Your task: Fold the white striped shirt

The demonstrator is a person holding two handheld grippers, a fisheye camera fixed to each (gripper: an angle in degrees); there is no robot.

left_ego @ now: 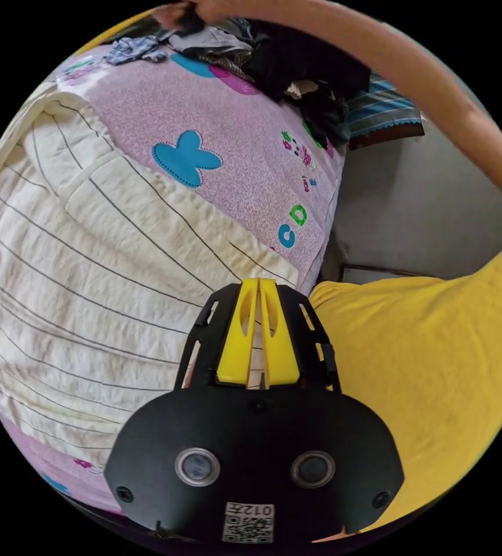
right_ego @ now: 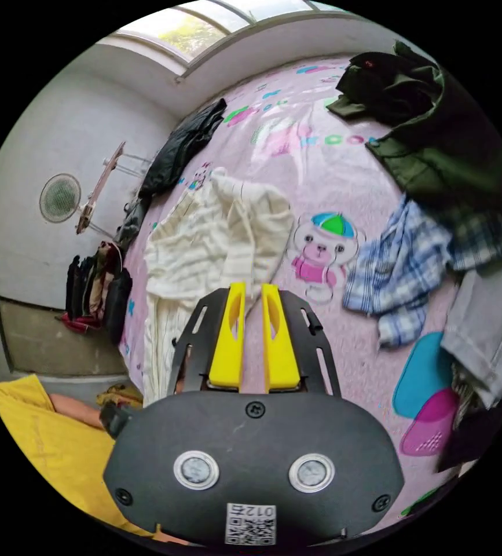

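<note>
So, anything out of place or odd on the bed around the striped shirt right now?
The white striped shirt isn't flat: its far end is bunched and rumpled in the right gripper view. Loose clothes crowd the pink bedsheet beside it: a blue plaid shirt crumpled near the shirt and a dark green jacket heaped beyond. Nothing looks spilled or torn.

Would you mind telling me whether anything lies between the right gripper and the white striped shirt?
Nothing visible does. In the right gripper view, the right gripper points straight at the white striped shirt with only bare pink bedsheet near its tips. The blue plaid shirt and dark green garment lie off to one side.
</note>
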